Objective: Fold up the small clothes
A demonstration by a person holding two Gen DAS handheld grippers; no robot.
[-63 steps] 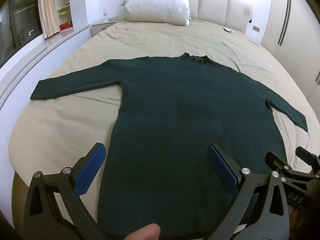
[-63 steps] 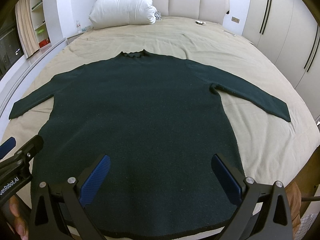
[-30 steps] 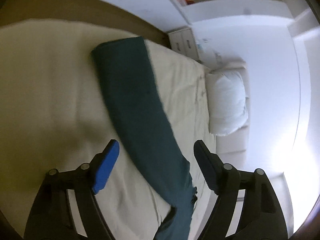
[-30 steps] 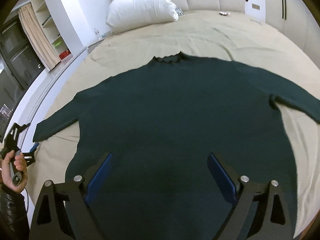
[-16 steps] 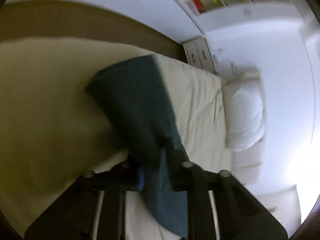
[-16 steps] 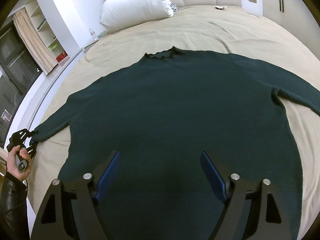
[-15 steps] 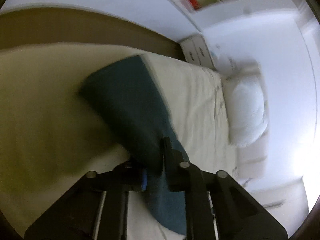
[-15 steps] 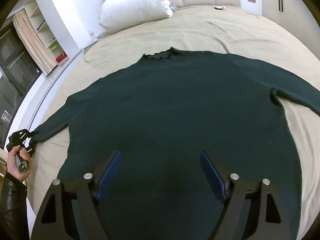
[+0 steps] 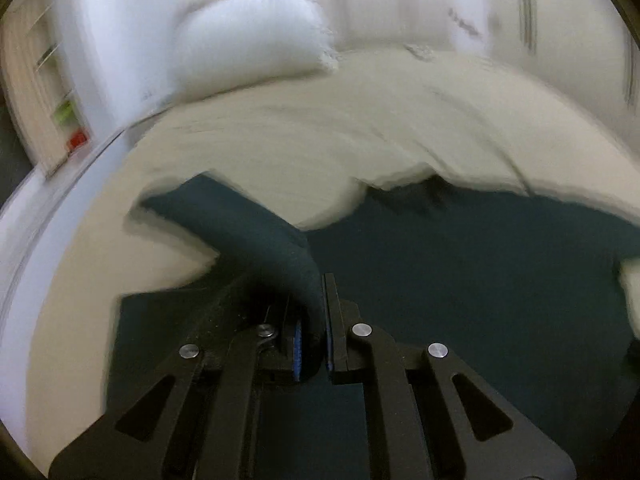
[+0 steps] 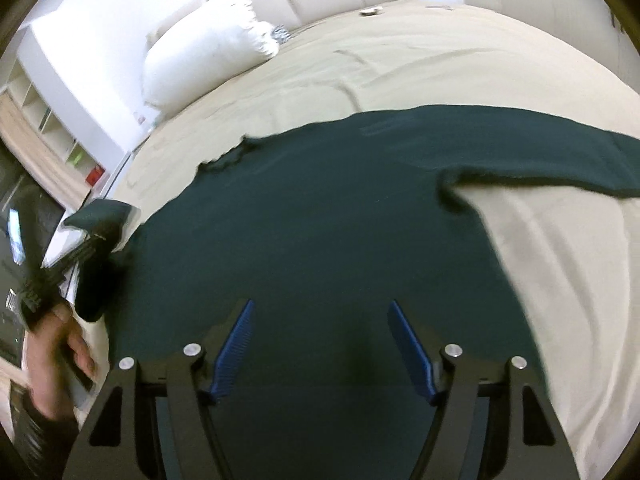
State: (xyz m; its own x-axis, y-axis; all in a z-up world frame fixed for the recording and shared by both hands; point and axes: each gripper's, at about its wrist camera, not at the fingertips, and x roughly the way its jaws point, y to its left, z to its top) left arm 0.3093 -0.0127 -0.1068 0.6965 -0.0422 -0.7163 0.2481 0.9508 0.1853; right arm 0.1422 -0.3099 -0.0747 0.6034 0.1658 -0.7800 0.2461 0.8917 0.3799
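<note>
The left gripper (image 9: 311,340) pinches the sweater's (image 9: 460,280) sleeve (image 9: 248,224) (lifted off the bed (image 9: 320,136)). The right gripper (image 10: 322,350) is closing above the sweater's body, pads clear of it.

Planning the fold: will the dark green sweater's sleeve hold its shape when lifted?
Probably not. The sleeve droops in a curve from the left hand-held gripper, so it looks floppy. The knit seems thick, likely grippy, not slippery. The sweater should drag along.

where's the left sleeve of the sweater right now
The left sleeve is clamped in the left gripper, lifted off the bed over the sweater's body; the right wrist view shows it at the far left.
</note>
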